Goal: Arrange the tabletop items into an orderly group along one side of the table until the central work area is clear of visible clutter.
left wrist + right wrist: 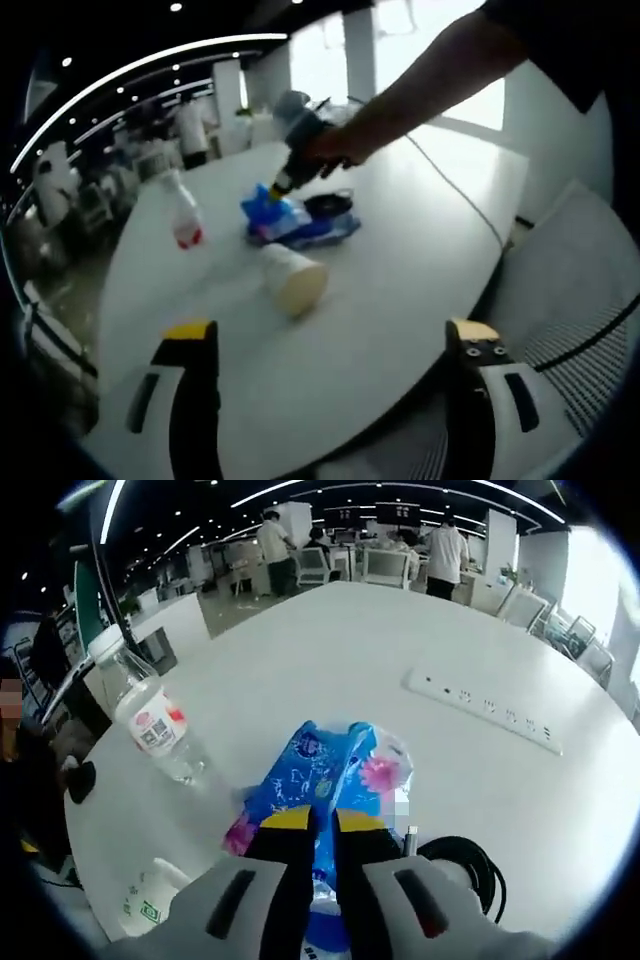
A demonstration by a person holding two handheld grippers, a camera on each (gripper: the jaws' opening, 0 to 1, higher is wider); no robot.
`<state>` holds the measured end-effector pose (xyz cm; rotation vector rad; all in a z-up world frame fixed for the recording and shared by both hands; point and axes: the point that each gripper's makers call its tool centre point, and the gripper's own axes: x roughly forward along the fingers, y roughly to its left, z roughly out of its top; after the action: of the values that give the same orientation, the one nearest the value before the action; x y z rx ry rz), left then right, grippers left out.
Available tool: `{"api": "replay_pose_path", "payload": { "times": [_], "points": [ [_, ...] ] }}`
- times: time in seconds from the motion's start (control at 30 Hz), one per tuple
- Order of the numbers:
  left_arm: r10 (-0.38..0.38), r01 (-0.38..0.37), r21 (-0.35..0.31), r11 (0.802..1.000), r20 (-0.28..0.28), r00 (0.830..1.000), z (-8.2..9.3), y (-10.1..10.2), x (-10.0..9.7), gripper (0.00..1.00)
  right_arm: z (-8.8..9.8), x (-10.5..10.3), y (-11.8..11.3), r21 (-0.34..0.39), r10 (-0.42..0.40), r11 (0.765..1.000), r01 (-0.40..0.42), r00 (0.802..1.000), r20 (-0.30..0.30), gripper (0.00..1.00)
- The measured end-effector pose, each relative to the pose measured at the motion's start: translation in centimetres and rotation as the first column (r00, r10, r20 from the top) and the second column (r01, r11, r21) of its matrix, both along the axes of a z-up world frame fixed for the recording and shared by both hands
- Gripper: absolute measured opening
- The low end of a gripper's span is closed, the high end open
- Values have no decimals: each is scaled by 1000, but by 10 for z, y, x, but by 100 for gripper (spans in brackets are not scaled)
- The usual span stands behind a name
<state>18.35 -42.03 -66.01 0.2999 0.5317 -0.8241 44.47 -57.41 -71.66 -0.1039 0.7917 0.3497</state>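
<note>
Now your right gripper [322, 825] pinches the blue floral plastic tissue pack [322, 775] mid-table; lift it cleanly toward the clear water bottle [150, 720] at ten o'clock. Your left gripper [330, 340] hangs open, well apart from the tipped white paper cup [292, 278].

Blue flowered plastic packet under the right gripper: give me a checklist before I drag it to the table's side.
1. Right gripper shut on the blue flowered plastic packet: ok.
2. Clear plastic water bottle with red-and-white label apart from the packet: ok.
3. Black coiled cable free of the packet: cannot tell, it lies close.
4. White paper cup upright: not ok, on its side.
5. Left gripper open and holding nothing: ok.
</note>
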Motion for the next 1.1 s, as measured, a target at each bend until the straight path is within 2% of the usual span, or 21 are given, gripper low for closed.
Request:
{"api": "replay_pose_path", "payload": {
  "times": [0.3,0.7,1.1],
  "points": [
    [1,-1,-6,1000,7,1000,1,0,0,90,11,-1,-3,18,-29,999,29,999,14,0],
    [-2,2,-11,1000,16,1000,4,-1,1,90,29,-6,-6,19,-19,1000,18,999,51,0],
    [-10,10,-14,1000,23,1000,6,-3,2,90,55,-23,-8,53,-11,999,7,996,87,0]
  ]
}}
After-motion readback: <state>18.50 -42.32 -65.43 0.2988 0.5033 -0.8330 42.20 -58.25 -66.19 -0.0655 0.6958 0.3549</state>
